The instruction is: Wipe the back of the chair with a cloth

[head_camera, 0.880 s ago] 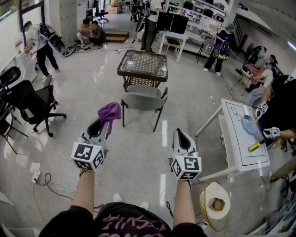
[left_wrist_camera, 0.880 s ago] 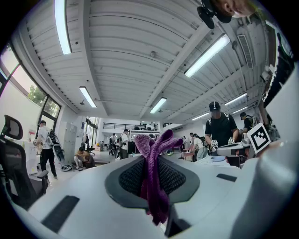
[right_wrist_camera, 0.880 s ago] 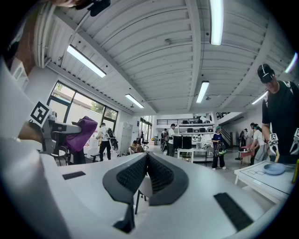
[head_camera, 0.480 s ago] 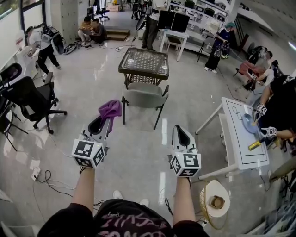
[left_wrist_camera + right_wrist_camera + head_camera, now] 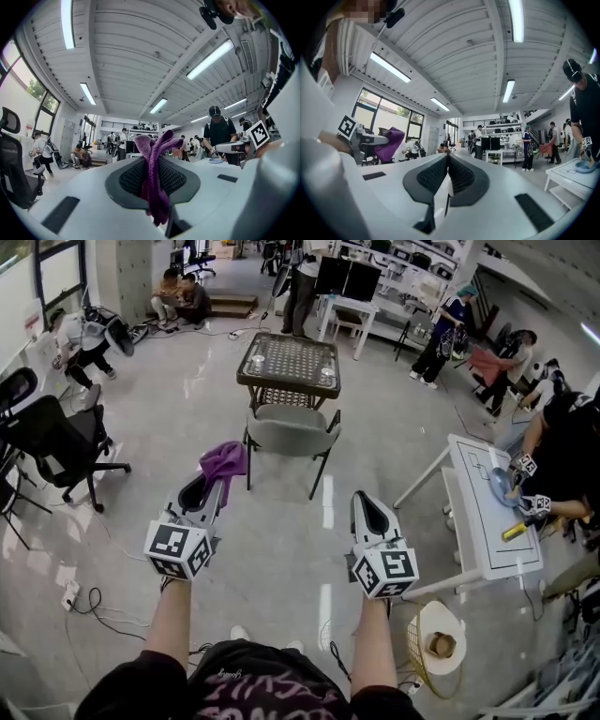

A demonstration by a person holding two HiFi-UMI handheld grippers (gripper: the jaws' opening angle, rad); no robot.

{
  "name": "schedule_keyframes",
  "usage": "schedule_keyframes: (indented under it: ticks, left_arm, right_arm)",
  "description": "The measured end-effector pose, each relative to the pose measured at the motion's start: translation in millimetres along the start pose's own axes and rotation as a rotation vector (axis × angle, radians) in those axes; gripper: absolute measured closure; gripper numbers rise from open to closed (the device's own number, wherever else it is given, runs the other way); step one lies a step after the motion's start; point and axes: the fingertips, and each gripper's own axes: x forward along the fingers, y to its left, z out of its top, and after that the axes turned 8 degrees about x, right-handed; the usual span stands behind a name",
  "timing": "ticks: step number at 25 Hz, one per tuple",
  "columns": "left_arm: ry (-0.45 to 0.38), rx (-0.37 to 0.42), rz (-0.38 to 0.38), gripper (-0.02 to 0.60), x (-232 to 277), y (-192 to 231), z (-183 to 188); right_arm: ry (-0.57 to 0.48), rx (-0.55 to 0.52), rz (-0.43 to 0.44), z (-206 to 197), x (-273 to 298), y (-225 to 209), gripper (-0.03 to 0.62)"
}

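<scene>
A grey chair [image 5: 292, 436] with black legs stands ahead of me, its back turned toward me, tucked at a dark mesh-top table [image 5: 290, 364]. My left gripper [image 5: 214, 483] is shut on a purple cloth [image 5: 222, 461], which bunches out past the jaw tips; in the left gripper view the cloth [image 5: 154, 176] runs between the closed jaws. My right gripper [image 5: 368, 509] is shut with nothing in it, its jaws meeting in the right gripper view [image 5: 446, 161]. Both grippers are held short of the chair, over bare floor.
A black office chair [image 5: 58, 440] stands at the left. A white table [image 5: 487, 512] with a person working at it is on the right, a round wicker stool [image 5: 436, 645] near my right foot. Cables [image 5: 89, 605] lie on the floor at left. Several people stand further back.
The view has shifted slightly as I step forward; the right gripper has tilted a little to the right. The left gripper keeps hold of the cloth.
</scene>
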Motion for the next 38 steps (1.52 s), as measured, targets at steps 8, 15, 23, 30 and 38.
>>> schedule_keyframes:
  ticks: [8, 15, 23, 30, 38]
  left_arm:
    - [0.009, -0.02, -0.034, 0.503, 7.2, 18.7, -20.9]
    - [0.034, -0.032, -0.035, 0.503, 35.4, 30.4, -39.8]
    - [0.075, -0.022, -0.017, 0.503, 108.2, 28.6, -65.6]
    - [0.126, -0.018, 0.038, 0.503, 197.0, 17.3, -83.6]
    - [0.172, -0.008, 0.109, 0.503, 268.3, 10.3, -98.5]
  right_arm:
    - [0.043, -0.015, -0.03, -21.0, 11.4, 8.2, 0.567]
    - [0.097, -0.035, -0.078, -41.8, 44.6, -10.7, 0.568]
    - [0.121, -0.058, -0.068, -60.6, 113.9, -63.3, 0.568]
    - [0.15, -0.051, -0.011, -73.3, 177.8, -139.5, 0.568]
    - [0.2, -0.033, 0.065, -91.5, 233.9, -211.5, 0.566]
